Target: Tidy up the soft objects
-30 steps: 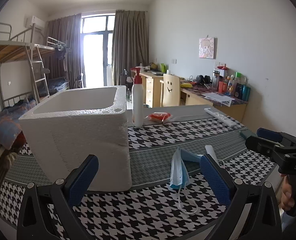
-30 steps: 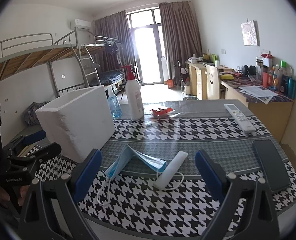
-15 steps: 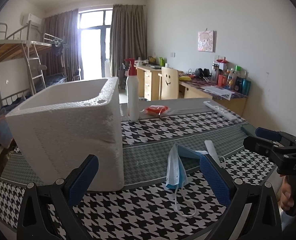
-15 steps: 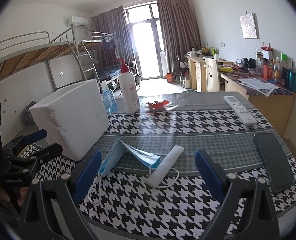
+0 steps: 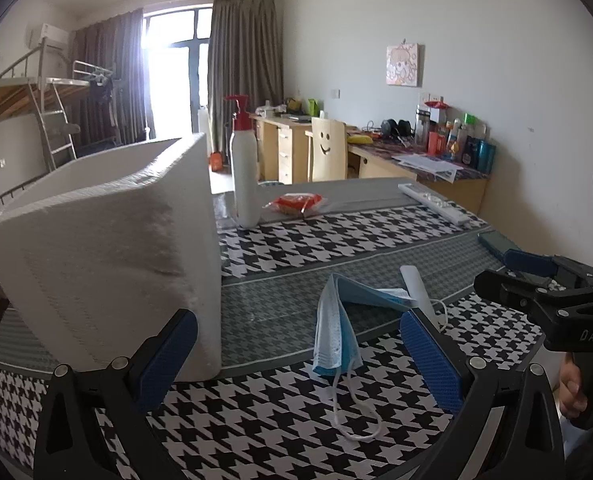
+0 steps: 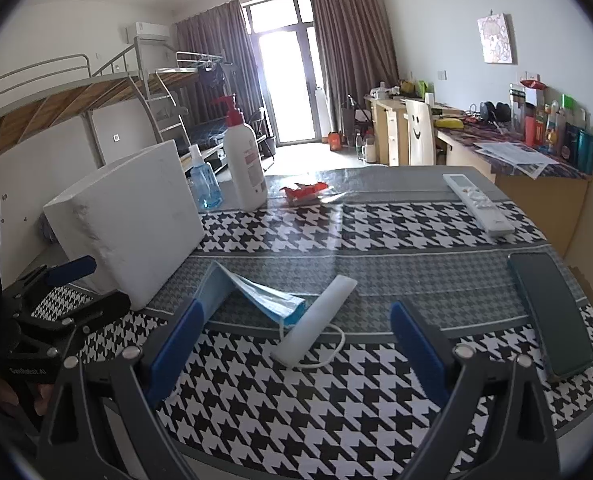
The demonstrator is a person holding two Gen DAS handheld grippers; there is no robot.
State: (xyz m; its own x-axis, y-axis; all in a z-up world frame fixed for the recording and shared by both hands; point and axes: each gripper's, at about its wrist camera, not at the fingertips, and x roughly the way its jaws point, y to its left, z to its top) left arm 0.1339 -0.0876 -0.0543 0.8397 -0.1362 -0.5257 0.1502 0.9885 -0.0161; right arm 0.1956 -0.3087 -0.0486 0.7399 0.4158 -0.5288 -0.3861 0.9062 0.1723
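Note:
A folded blue face mask (image 5: 338,322) (image 6: 252,292) lies tented on the houndstooth tablecloth, its ear loop trailing toward me. A white foam stick (image 5: 416,286) (image 6: 316,326) rests against its right end. A white foam box (image 5: 108,248) (image 6: 128,216) stands at the left. My left gripper (image 5: 296,360) is open, low over the front edge, with the mask between and beyond its fingers. My right gripper (image 6: 296,344) is open too, with the stick's near end between its fingers. Each gripper shows in the other's view: the right gripper (image 5: 508,270), the left gripper (image 6: 80,284).
A white pump bottle (image 5: 244,184) (image 6: 244,164), a blue bottle (image 6: 202,184) and a red packet (image 5: 296,202) (image 6: 304,192) stand at the table's back. A remote (image 6: 478,202) and a dark phone (image 6: 548,312) lie at the right. A bunk bed and desks stand beyond.
Both grippers have moved closer to the mask and stick, which look larger now. The left view has swung left, so the foam box fills more of it. Both stay open.

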